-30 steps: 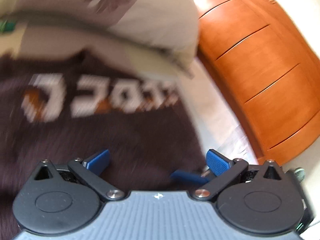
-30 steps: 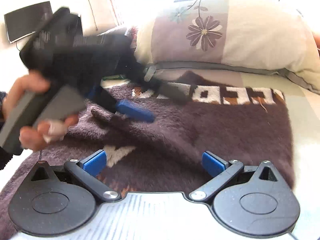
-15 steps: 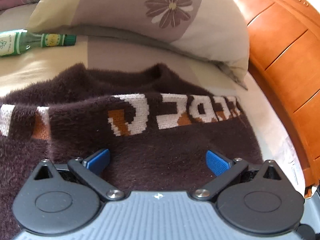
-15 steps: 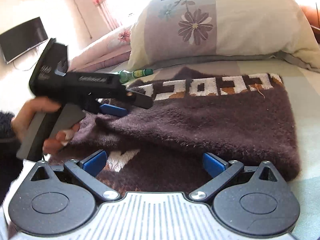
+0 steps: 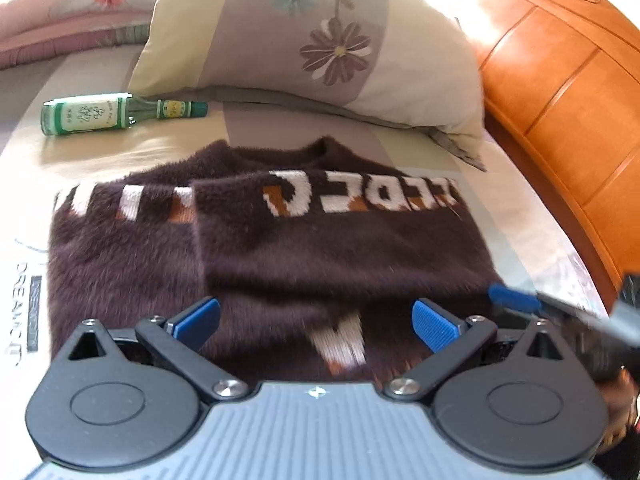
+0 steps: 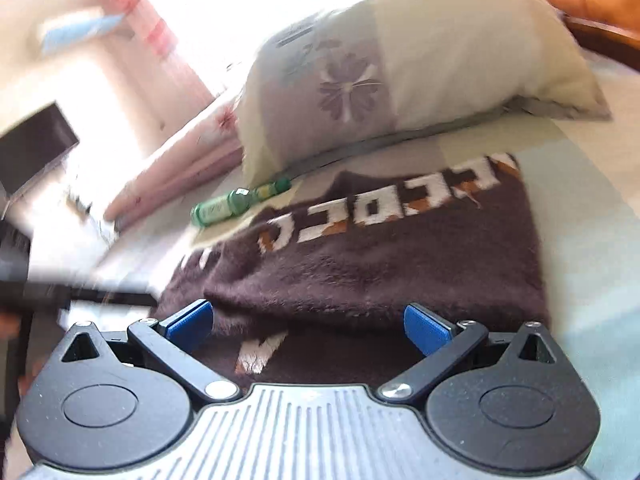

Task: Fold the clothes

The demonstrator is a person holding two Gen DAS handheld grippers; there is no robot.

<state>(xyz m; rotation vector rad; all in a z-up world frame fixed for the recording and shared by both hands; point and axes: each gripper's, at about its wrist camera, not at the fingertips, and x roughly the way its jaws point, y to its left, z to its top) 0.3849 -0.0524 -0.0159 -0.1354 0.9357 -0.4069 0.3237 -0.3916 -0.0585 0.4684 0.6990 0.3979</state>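
left hand-held gripper point(image 5: 316, 322) up close, blue pads point(image 5: 195, 319) spread wide and holding nothing, hovering over the near edge of the brown sweater point(image 5: 320, 248). the right hand-held gripper point(image 6: 306, 326) is released too, pads point(image 6: 426, 329) wide apart and empty, poised just above the sweater's point(image 6: 380, 264) near hem. in the left wrist view the right tool's blue tip point(image 5: 512, 298) blurs in at the sweater's right edge; whether it touches the cloth, can't tell. the sweater lies flat on the bed point(image 5: 96, 152), one half folded over the other, white and orange lettering point(image 5: 360, 194) running across its far side. beyond it, a green bottle point(image 5: 100, 114) lies on its side on the sheet, apart from the sweater. farther back, a flowered pillow point(image 5: 320, 40) close to the collar end. off to the right, the orange wooden headboard point(image 5: 568, 100). in the right wrist view, a dark screen point(image 6: 32, 148) far left.
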